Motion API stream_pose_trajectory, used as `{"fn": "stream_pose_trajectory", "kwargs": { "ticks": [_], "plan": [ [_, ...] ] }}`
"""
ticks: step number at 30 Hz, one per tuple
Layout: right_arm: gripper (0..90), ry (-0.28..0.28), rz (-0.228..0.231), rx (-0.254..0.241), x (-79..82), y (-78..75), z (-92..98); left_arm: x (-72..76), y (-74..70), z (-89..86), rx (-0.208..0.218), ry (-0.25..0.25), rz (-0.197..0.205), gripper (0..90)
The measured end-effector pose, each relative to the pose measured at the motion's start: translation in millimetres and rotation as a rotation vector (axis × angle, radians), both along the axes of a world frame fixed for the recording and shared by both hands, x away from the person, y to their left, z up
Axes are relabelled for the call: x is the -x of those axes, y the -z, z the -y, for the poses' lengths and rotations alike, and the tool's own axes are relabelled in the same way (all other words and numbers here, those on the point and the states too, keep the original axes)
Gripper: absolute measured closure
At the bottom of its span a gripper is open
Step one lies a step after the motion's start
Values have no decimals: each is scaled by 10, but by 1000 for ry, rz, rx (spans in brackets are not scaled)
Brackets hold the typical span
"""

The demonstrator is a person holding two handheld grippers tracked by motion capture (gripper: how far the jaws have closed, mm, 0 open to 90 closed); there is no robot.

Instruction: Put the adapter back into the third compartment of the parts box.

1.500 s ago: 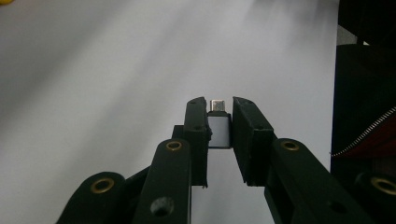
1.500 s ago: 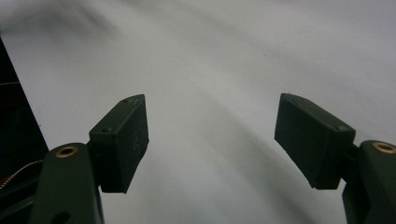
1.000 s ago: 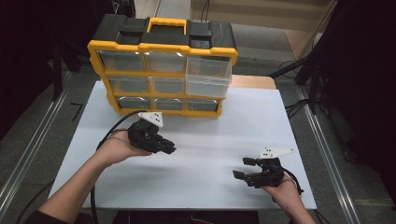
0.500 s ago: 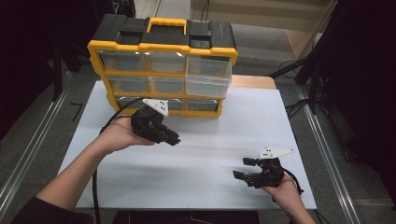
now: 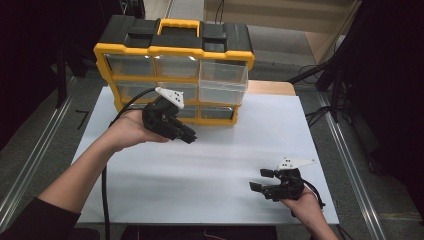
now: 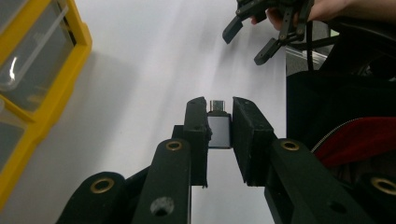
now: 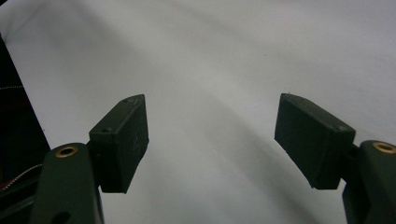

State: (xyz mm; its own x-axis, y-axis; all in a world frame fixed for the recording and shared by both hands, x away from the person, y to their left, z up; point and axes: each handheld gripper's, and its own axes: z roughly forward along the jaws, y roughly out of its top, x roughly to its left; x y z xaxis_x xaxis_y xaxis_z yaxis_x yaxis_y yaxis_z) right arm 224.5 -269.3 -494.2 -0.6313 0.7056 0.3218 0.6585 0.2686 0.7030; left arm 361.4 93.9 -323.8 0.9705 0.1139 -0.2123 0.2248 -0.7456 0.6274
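The left gripper (image 6: pixel 219 122), pinching a small silver adapter (image 6: pixel 218 130), had moved farther, closer to the yellow drawer box (image 5: pixel 172 52); probably a drawer was its goal. The right gripper (image 5: pixel 265 181) rested near right on the table (image 5: pixel 210 170), jaws spread, empty.

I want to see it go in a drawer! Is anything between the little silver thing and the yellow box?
Nothing visible is. The left tool pinches the small silver metal plug over bare white table, and the yellow and black plastic drawer box stands just behind it. The right tool is far off.
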Motion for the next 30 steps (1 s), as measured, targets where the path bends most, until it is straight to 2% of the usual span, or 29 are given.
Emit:
{"fn": "stream_pose_trajectory", "kwargs": {
  "ticks": [7,9,13,17,22,26,30],
  "plan": [
    [240,2,2,4,3,-2,7,-58,-203,52,21,13,-6,778],
    [240,3,1,4,3,-2,6,-66,-264,73,19,16,0,778],
    [240,1,3,4,2,-1,5,-73,-363,109,42,40,11,778],
    [240,1,-1,0,1,-1,8,-89,-460,168,19,46,35,778],
    [241,2,0,1,5,-3,8,-118,-577,210,16,51,41,778],
    [240,3,-1,2,5,-5,12,-153,-639,233,26,61,12,778],
    [240,2,0,1,5,-5,8,-162,-751,249,15,52,39,778]
  ]
}}
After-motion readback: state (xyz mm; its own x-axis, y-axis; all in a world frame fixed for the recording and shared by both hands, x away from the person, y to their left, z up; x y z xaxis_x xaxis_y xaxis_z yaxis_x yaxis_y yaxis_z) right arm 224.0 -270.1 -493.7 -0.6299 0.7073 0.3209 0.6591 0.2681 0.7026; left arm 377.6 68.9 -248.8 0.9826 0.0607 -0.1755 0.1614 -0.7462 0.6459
